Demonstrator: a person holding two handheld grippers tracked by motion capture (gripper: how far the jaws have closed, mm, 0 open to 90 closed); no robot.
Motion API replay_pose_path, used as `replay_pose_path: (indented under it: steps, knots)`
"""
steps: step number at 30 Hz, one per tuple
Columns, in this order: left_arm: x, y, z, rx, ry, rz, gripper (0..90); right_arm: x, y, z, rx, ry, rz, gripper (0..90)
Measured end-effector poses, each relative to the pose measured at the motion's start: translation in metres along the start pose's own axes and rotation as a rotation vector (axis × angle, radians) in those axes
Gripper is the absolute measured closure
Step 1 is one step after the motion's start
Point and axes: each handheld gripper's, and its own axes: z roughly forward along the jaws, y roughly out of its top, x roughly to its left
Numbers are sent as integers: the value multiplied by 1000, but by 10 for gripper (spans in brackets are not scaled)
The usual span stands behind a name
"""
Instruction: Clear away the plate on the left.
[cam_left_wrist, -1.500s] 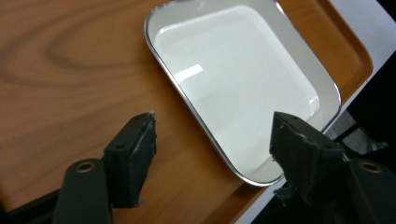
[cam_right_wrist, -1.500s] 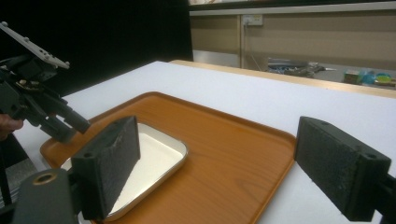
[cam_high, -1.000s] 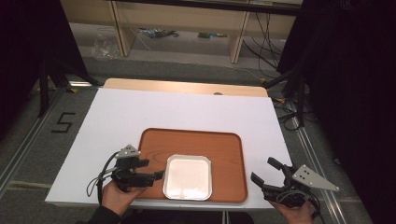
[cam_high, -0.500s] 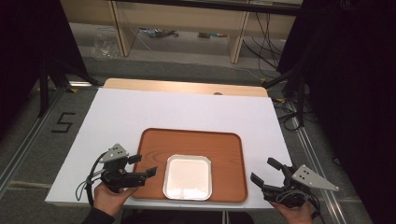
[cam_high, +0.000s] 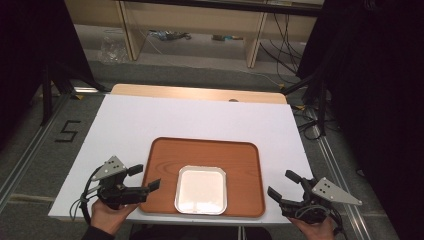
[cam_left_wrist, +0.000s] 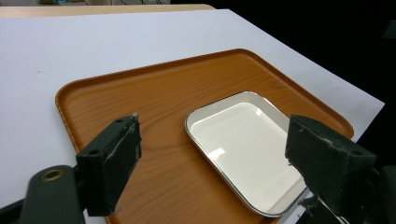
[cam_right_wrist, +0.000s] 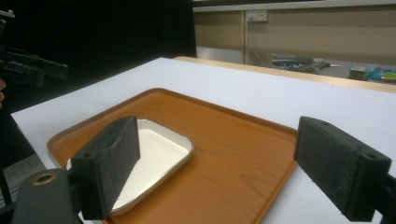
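Note:
A brown wooden tray (cam_high: 165, 157) (cam_left_wrist: 154, 88) (cam_right_wrist: 233, 135) lies near the front edge of the white table (cam_high: 190, 120). On its front half sits an empty white square dish (cam_high: 201, 190) (cam_left_wrist: 243, 140) (cam_right_wrist: 156, 154). My left gripper (cam_high: 145, 176) (cam_left_wrist: 212, 170) hovers open at the tray's left front corner, its jaws pointing right across the tray toward the dish. My right gripper (cam_high: 284, 184) (cam_right_wrist: 224, 170) is open off the tray's right front corner, angled toward the tray, with nothing between its jaws. The left gripper (cam_right_wrist: 32, 70) also appears far off in the right gripper view.
A wooden strip (cam_high: 200, 93) runs along the table's far edge. Behind it stand shelves (cam_high: 200, 20) with cables on the floor. A "5" mark (cam_high: 66, 131) is on the floor at left. Black curtains (cam_high: 375, 75) close in the right side.
My left gripper has drawn back to the left and down, from beside the dish to the tray's left front corner. The right gripper has stayed put.

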Motion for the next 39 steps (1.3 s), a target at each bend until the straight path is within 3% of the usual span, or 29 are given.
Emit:
replay_pose_path:
  steps: [3, 7, 9, 10, 13, 14, 15, 17, 18, 19, 24, 25, 29, 30, 31, 33, 34, 36, 39]
  knots:
    - [0, -1, -3, 8, 6, 10, 166, 2, -1, 0, 5, 1, 20, 153]
    - [2, -3, -7, 23, 6, 28, 166, 2, -1, -1, 5, 7, 7, 153]
    - [1, -4, -7, 13, 2, 16, 166, 2, -1, -1, 7, 7, 4, 153]
    - [1, -4, -9, 6, -12, 36, 166, 2, -1, -1, 2, 6, -1, 153]
    - [-1, -6, -10, 8, -3, 25, 166, 4, -2, -2, 9, 7, 21, 153]
    - [-1, -6, -10, 9, -7, 36, 165, 4, -2, -1, 9, 29, 21, 153]
    - [-1, -6, -11, 7, -11, 50, 160, 2, -2, -1, -11, 17, -17, 153]
    - [-3, -7, -12, 6, -1, 41, 159, 3, -2, -3, 5, 14, -7, 153]
    - [-2, -6, -12, 5, -3, 53, 159, 5, -3, -4, 16, 20, 20, 153]
    - [-2, -6, -12, 6, -5, 61, 159, 3, -3, -3, 3, 18, -15, 153]
    - [-3, -7, -14, 13, -2, 56, 159, 4, -4, -6, -1, 15, -11, 153]
    - [-3, -7, -15, 13, -7, 73, 159, 5, -5, -8, 6, 17, -1, 153]
    - [-4, -8, -15, 5, -8, 59, 159, 4, -6, -10, 10, 15, -13, 153]
    - [-6, -9, -15, -4, -3, 40, 159, 6, -7, -11, 14, 10, 10, 153]
    - [-5, -9, -16, -3, -7, 49, 159, 5, -7, -11, 9, 16, -11, 153]
    - [-5, -9, -16, -3, -12, 61, 160, 5, -8, -11, 6, 19, -8, 153]
    - [-6, -10, -16, -3, -10, 44, 160, 6, -8, -13, 20, 10, -15, 153]
    - [-5, -9, -16, -5, -18, 63, 160, 7, -8, -14, 25, 6, -22, 153]
    - [-7, -10, -18, -7, -18, 53, 160, 8, -10, -14, 28, 37, 6, 153]
